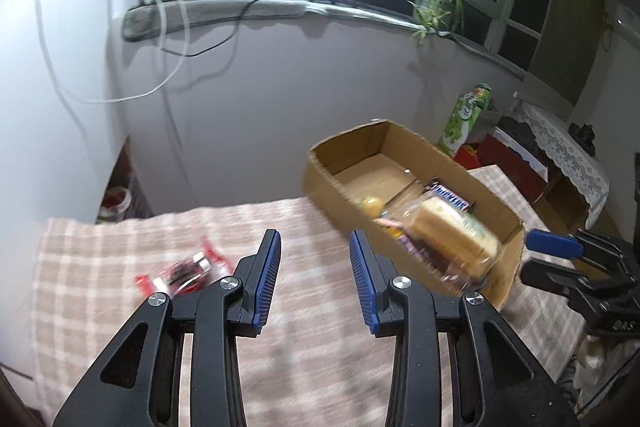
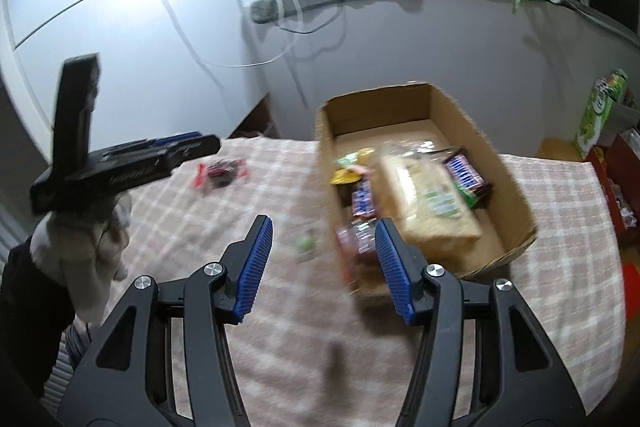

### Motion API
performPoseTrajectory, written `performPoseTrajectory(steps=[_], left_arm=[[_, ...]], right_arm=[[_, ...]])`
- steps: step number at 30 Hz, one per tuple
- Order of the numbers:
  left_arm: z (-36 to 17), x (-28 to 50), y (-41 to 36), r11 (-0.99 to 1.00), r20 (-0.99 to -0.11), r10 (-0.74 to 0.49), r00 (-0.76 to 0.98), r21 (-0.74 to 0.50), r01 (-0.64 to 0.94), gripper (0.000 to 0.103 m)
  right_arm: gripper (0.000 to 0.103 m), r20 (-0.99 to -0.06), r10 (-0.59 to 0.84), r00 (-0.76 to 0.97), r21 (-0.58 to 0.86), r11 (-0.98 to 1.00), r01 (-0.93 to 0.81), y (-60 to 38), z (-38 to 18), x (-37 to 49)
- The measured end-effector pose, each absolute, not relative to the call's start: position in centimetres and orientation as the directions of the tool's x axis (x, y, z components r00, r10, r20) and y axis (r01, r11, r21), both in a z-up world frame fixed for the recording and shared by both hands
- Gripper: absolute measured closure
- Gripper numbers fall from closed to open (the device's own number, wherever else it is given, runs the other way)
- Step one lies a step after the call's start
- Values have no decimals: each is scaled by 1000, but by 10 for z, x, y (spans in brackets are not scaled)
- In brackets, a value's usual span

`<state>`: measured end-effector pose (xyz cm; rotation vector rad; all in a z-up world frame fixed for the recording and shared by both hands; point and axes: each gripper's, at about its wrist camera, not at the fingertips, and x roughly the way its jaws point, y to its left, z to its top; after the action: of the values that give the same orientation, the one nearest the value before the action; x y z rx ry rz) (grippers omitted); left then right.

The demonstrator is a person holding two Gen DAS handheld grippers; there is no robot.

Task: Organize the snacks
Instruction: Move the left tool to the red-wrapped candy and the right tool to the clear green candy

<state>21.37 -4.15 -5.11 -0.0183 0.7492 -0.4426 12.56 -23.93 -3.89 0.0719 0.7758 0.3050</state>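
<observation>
An open cardboard box [image 1: 496,203] [image 2: 516,187] stands on the checked tablecloth and holds a pale wafer pack [image 1: 456,231] [image 2: 428,195], Snickers bars [image 1: 452,197] [image 2: 464,169] and other blurred snacks. A red-and-black wrapped snack [image 1: 188,273] [image 2: 222,171] lies on the cloth left of the box. My left gripper [image 1: 314,247] is open and empty, above the cloth between the red snack and the box. My right gripper [image 2: 324,231] is open and empty, over the box's near left corner. A small green blurred item [image 2: 306,245] shows between its fingers.
The table [image 1: 120,307] stands against a white wall. A green juice carton [image 1: 466,119] [image 2: 600,111] and red boxes [image 1: 516,163] stand to the right beyond the table. The right gripper shows in the left view [image 1: 580,259]; the left one in the right view [image 2: 132,163].
</observation>
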Motion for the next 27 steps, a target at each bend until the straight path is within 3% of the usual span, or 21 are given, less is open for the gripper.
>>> performPoseTrajectory(steps=[8, 16, 19, 27], left_arm=[[-62, 200, 8, 928, -665, -365, 652, -199, 316, 69], [-74, 195, 41, 938, -677, -342, 651, -208, 277, 69], [-80, 198, 50, 937, -681, -346, 645, -218, 273, 59], [-94, 215, 66, 924, -685, -378, 623, -238, 299, 56]], right_arm=[[47, -711, 355, 606, 197, 929, -313, -192, -79, 105], [47, -757, 298, 581, 208, 953, -218, -185, -117, 129], [47, -768, 269, 582, 200, 963, -181, -186, -124, 137], [55, -789, 184, 586, 138, 983, -122, -174, -135, 157]])
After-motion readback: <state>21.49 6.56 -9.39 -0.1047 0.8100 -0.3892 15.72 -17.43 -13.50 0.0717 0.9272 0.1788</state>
